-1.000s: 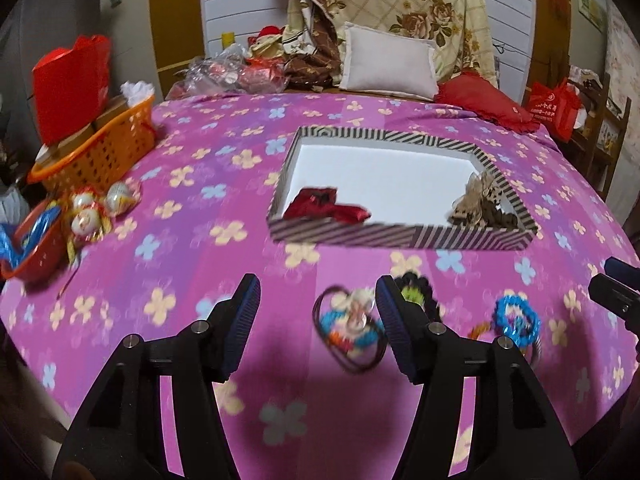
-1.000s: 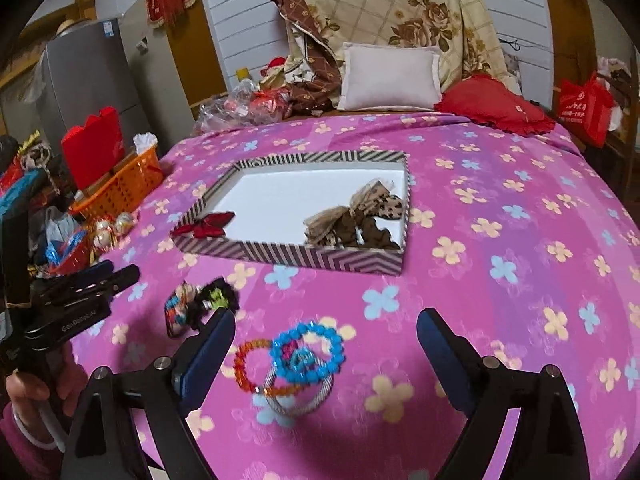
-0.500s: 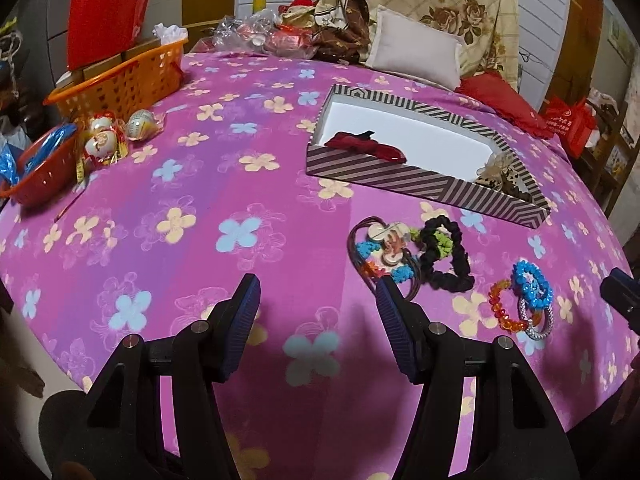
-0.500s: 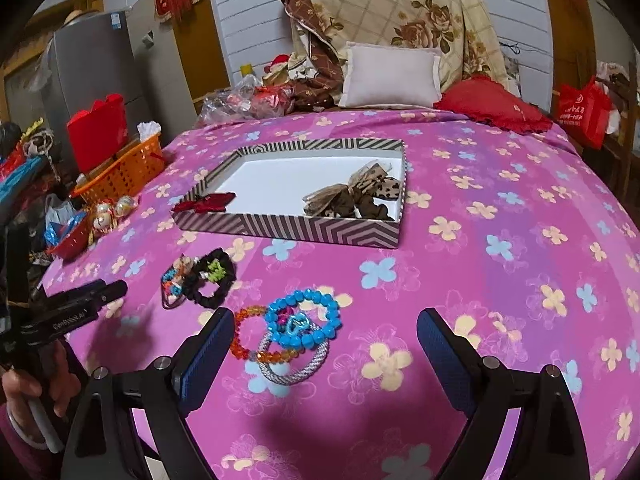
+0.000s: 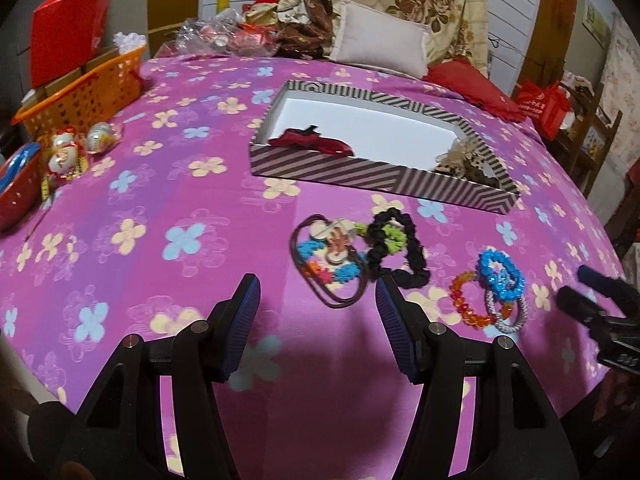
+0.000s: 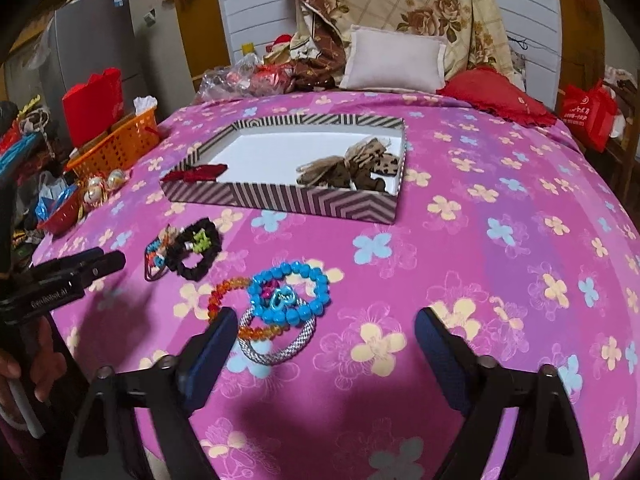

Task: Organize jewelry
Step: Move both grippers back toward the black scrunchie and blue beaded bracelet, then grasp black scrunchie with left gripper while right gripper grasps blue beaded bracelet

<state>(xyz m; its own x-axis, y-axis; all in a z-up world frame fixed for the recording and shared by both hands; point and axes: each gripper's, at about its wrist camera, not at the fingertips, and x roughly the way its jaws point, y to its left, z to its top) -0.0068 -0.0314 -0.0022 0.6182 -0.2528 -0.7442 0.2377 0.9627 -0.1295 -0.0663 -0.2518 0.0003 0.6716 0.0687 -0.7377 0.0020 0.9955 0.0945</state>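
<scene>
A striped box (image 5: 360, 178) (image 6: 280, 198) on the flowered purple cloth holds a red bow (image 5: 308, 142) (image 6: 196, 172) and a leopard-print bow (image 5: 468, 160) (image 6: 348, 168). A brown loop with colourful hair ties (image 5: 328, 256) and a black scrunchie (image 5: 396, 248) (image 6: 196, 252) lie just ahead of my left gripper (image 5: 316, 312), which is open and empty. My right gripper (image 6: 326, 344) is closing. The blue bead bracelet (image 6: 290, 294), orange bead bracelet (image 6: 224, 300) and silver bracelet (image 6: 276, 344) lie on the cloth between its fingertips, and the pads do not press them.
An orange basket (image 5: 84, 92) with a red bag (image 5: 68, 40), a red bowl (image 5: 16, 196) and round ornaments (image 5: 64, 156) crowd the left edge. A pillow (image 6: 394, 60) and bedding pile up at the back. The cloth's rounded near edge drops off beneath both grippers.
The left gripper has drawn back and tipped down, so the hair ties now lie ahead of its fingertips. The right gripper has sunk toward the bracelets and its jaws have narrowed.
</scene>
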